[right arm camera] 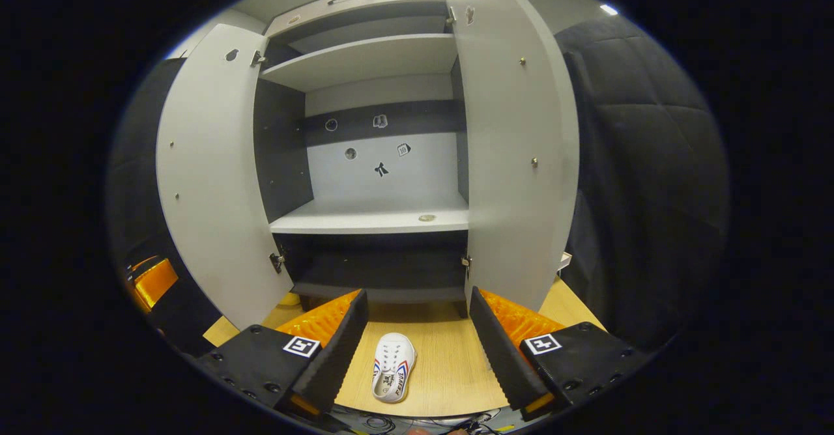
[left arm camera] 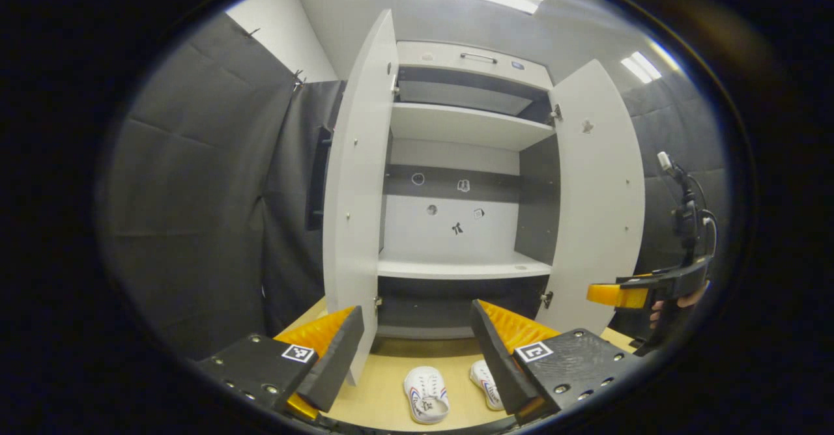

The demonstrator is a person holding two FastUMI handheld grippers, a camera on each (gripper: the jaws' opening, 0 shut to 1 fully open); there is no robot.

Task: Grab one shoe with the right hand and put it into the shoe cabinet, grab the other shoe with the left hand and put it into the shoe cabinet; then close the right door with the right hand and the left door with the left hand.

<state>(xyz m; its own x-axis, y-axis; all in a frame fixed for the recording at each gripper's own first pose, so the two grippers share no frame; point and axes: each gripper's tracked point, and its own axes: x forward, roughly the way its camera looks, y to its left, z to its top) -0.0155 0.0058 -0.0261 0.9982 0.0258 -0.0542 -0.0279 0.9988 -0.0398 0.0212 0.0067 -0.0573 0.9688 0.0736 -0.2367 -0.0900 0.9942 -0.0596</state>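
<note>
Both tools — left, right — gape empty above 2 shoes, 2 doors ajar.

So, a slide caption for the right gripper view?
Open right gripper above one white shoe before the open shoe cabinet.

Two white shoes lie on the floor before the open shoe cabinet.

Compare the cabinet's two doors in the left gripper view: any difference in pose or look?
The left door stands almost edge-on to the camera, so it shows as a narrow strip; the right door turns more of its inner face to view. The left door hangs past the left gripper's finger; the right door stands nearer the right gripper. Both are white and wide open.
</note>
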